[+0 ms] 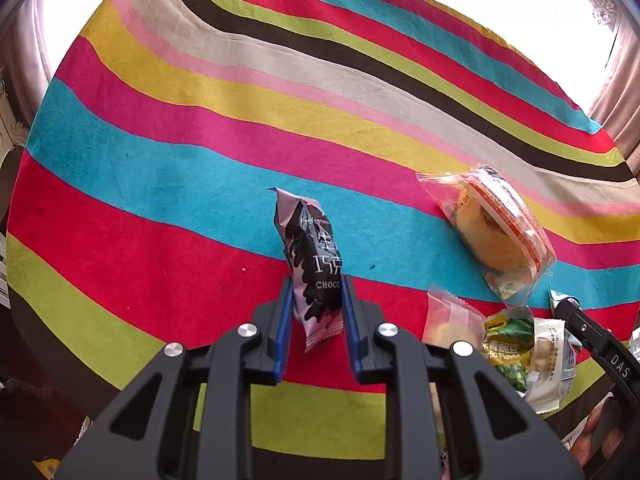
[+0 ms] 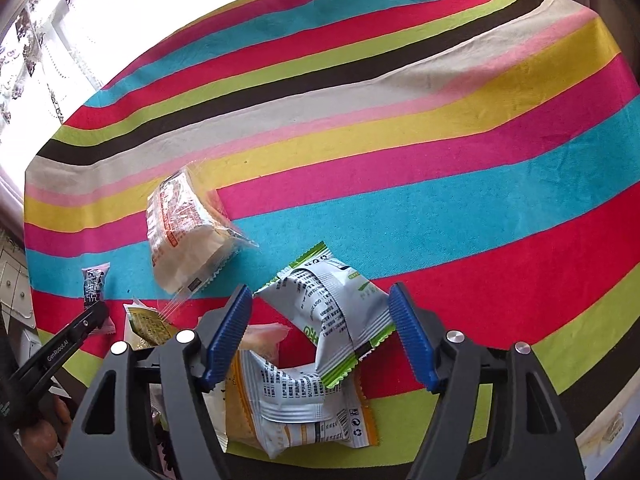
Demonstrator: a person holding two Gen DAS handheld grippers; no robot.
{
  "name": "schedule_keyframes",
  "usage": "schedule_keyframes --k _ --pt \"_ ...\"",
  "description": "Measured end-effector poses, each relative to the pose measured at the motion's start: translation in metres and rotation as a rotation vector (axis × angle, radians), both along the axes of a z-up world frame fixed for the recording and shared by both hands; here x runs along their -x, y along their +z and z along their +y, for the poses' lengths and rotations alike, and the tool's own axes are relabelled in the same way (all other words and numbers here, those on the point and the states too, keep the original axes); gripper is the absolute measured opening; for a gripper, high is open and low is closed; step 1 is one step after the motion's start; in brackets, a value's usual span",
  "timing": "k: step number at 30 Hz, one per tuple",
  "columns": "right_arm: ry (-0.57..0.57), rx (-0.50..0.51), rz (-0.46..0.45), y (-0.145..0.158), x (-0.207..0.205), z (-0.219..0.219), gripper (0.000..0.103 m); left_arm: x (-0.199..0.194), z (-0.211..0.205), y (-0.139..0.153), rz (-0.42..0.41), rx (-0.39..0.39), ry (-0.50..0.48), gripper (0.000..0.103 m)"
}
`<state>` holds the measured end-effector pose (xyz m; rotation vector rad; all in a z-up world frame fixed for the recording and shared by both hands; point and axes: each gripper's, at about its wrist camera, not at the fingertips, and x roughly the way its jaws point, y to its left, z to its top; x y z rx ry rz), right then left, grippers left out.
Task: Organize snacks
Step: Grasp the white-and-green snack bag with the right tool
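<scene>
Over the striped tablecloth (image 1: 200,184), the left gripper (image 1: 316,292) pinches a pink-and-black chocolate packet (image 1: 310,256) between its blue pads (image 1: 285,316), holding it upright with the crimped lower end hanging between the fingers and the top leaning away. The right gripper (image 2: 320,312) stands spread wide around a silver-and-green packet (image 2: 340,304), which lies between its pads but, as far as I can tell, touches neither.

The step in hand looks like carrying the chocolate packet to its place while the right side lines up its own pick. To do it well, I judge the left should keep its pinch steady, since the film is slick and the bag is held low. The right should close on the middle of the silver-and-green packet, not on the silver-and-orange packet (image 2: 304,408) lying under it, or 2 may lift together.

The left wrist view shows the print on the chocolate packet, a clear-wrapped cake with orange trim (image 1: 496,224) well apart to the right, and a green pea packet (image 1: 508,344) in the heap nearby. The right wrist view shows instead the overlapping packets under its own fingers and the left gripper from the side, with the chocolate packet small at its tip.
</scene>
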<state>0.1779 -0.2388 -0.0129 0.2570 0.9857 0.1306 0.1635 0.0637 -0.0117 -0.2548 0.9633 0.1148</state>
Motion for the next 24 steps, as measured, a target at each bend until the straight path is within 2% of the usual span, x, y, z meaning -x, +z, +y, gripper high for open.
schedule_keyframes --k 4,8,12,16,17,19,24 --pt "0.033 0.000 0.003 0.002 -0.002 -0.002 0.074 0.001 0.000 -0.001 0.000 -0.001 0.000 0.023" --pt "0.122 0.077 -0.043 0.014 0.001 -0.002 0.082 0.000 0.000 -0.001 0.000 -0.004 -0.001 0.023" --pt "0.206 0.099 -0.034 0.015 -0.006 -0.004 0.082 0.000 -0.001 0.000 -0.001 -0.006 0.000 0.023" --pt "0.315 0.169 -0.002 0.006 -0.017 0.007 0.082 0.001 -0.002 0.002 -0.013 -0.011 -0.002 0.023" --pt "0.331 0.171 0.013 0.004 -0.018 0.008 0.080 0.001 -0.002 0.003 -0.018 -0.014 -0.001 0.023" --pt "0.339 0.168 0.030 0.000 -0.021 0.008 0.069 0.003 -0.002 0.006 -0.030 -0.020 -0.001 0.023" --pt "0.325 0.113 0.031 -0.003 -0.020 0.007 0.060 0.007 -0.008 0.012 -0.046 -0.028 -0.015 0.023"
